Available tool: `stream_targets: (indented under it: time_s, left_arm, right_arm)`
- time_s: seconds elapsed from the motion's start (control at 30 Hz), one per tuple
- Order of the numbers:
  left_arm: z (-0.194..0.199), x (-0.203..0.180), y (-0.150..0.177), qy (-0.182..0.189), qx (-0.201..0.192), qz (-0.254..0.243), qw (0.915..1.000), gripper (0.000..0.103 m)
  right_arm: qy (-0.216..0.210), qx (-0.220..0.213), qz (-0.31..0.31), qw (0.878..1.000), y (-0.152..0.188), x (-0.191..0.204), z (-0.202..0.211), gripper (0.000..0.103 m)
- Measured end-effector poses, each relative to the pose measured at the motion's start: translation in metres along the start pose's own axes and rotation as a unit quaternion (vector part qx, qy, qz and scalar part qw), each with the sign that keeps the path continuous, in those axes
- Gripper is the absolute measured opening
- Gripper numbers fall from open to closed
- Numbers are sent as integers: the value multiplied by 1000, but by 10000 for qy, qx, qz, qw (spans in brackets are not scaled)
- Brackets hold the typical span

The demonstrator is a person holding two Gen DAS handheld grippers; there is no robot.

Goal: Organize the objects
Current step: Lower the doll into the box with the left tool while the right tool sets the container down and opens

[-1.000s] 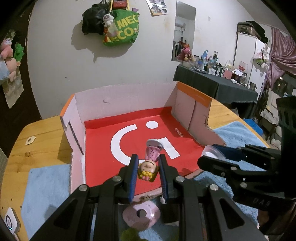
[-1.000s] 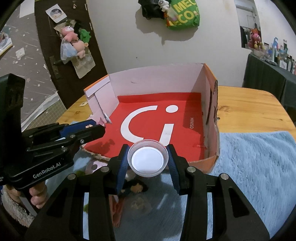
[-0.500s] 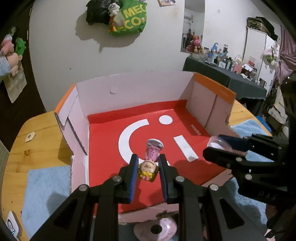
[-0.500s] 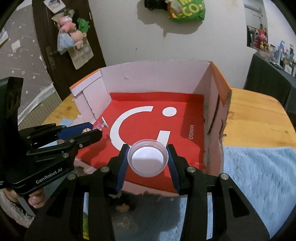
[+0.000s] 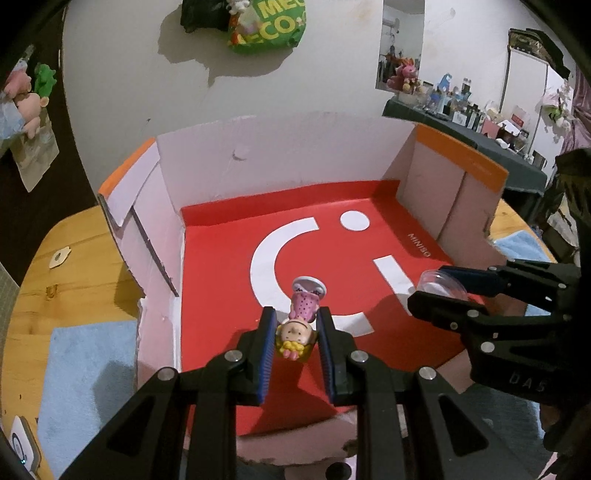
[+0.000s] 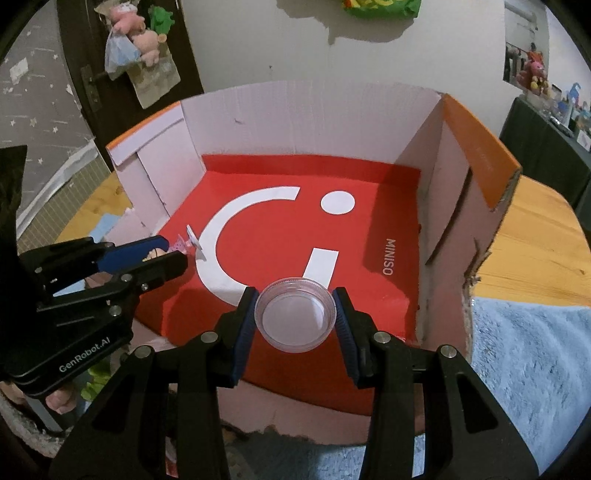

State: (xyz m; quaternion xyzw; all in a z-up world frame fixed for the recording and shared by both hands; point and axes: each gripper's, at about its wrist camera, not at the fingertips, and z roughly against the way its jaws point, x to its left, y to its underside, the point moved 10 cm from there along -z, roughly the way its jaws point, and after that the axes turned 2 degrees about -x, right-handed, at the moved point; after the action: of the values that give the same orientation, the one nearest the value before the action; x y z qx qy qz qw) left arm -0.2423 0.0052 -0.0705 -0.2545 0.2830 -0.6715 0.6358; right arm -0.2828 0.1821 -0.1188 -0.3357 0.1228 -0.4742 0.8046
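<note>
White wall [image 5: 314, 92] behind with a green bag [image 5: 266, 26] hung on it, dark door [image 6: 122, 55] at left, cluttered dark-clothed side table [image 5: 480, 136] at right, wooden tabletop [image 6: 532, 240] under dim indoor light.

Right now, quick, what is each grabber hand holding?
Left gripper: closed on the little doll figure.
Right gripper: closed on the clear round lid.
Both are above the red-bottomed box.

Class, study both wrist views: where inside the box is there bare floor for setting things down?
The box floor is bare throughout: red sheet between the white walls. Only its near edge is crowded, where left gripper holds the doll and right gripper the clear lid.
</note>
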Motion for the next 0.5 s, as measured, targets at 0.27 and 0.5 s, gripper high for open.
stream_targets:
  time_s: [0.27,0.5]
  left_arm:
    - [-12,3,7,-30,193,-3,9998,23]
    - [-19,3,13,-14,302,-6,9995,23]
  right_arm:
    - [77,167,62,9998,3,-3,-10,39]
    - [89,297,140,9994,6,-2,-17,39]
